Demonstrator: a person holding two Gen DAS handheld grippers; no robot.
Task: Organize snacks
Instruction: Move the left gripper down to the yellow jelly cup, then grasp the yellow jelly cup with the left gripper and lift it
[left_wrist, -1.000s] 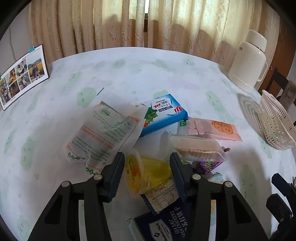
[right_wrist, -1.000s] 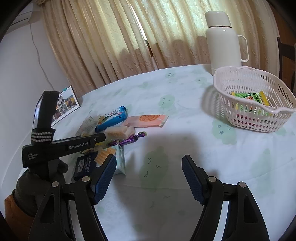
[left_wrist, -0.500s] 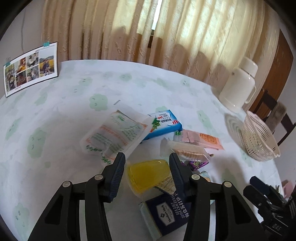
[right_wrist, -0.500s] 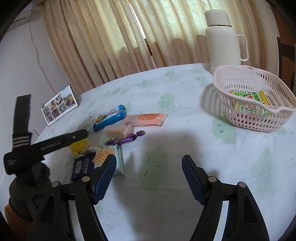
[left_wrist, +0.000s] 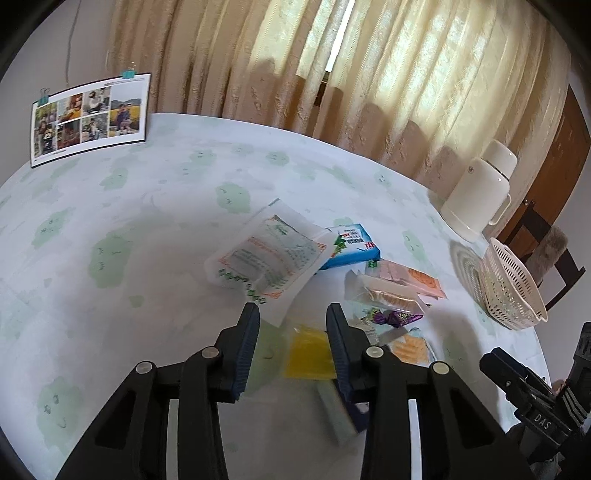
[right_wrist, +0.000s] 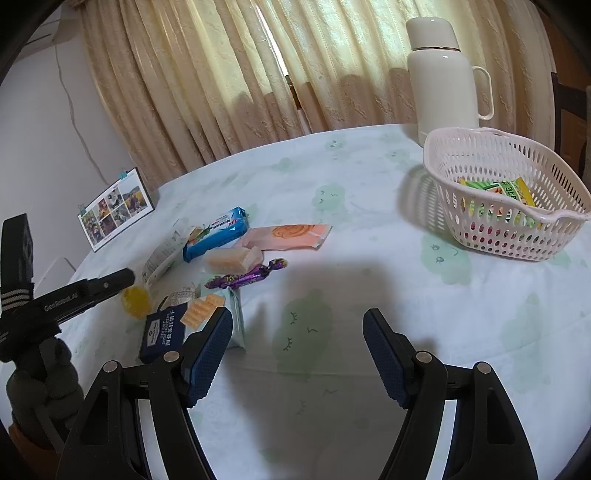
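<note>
My left gripper (left_wrist: 293, 343) has a yellow jelly cup (left_wrist: 308, 354) between its fingers, and its jaws are closing on it, just above the snack pile. The right wrist view shows the cup (right_wrist: 136, 301) at the tip of that gripper. The pile holds a blue packet (left_wrist: 351, 247), a white pouch (left_wrist: 266, 258), a pink-orange packet (right_wrist: 291, 234), a purple candy (right_wrist: 247, 277) and a dark blue cracker box (right_wrist: 164, 332). My right gripper (right_wrist: 297, 343) is open over bare tablecloth, with nothing between its fingers. The pink basket (right_wrist: 480, 133) at the right holds green packets (right_wrist: 498, 192).
A white thermos (right_wrist: 443, 81) stands behind the basket by the curtain. A photo card (left_wrist: 88, 118) stands at the table's far left edge. A dark chair is beyond the table at the right. The tablecloth between pile and basket is bare.
My left gripper has pulled back and up from the pile with the yellow cup between its fingers, and its jaws have narrowed. The right gripper has kept still.
</note>
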